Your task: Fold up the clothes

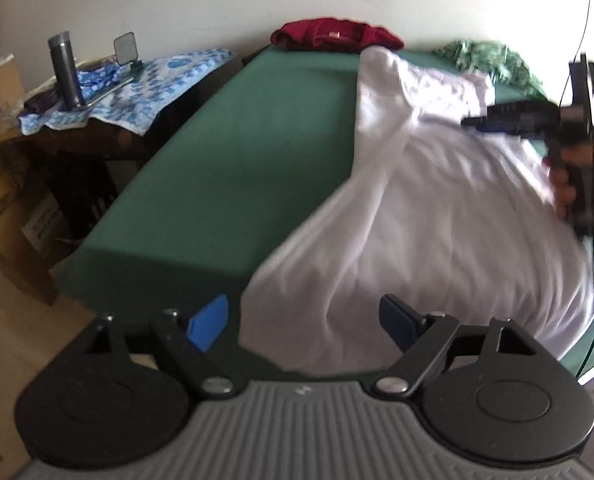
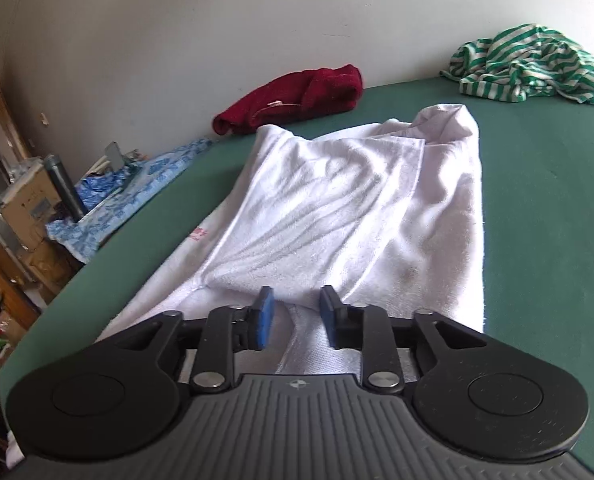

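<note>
A white garment (image 1: 437,208) lies partly folded on the green table top (image 1: 237,152), with one side turned over onto its middle (image 2: 337,200). My left gripper (image 1: 303,320) hovers over the garment's near edge, its blue pads wide apart and nothing between them. My right gripper (image 2: 297,314) sits low over the other end of the white cloth. Its pads stand a little apart, with cloth showing in the gap and neither pad pressing on it. In the left wrist view the right gripper (image 1: 471,123) shows blurred at the right, held by a hand (image 1: 569,188).
A dark red garment (image 2: 293,96) lies at the table's back edge by the wall. A crumpled green-striped garment (image 2: 529,64) is at the far right corner. Left of the table stands a side table with a blue-patterned cloth (image 1: 145,84), a grey flask (image 1: 67,68) and cardboard boxes (image 1: 1,92).
</note>
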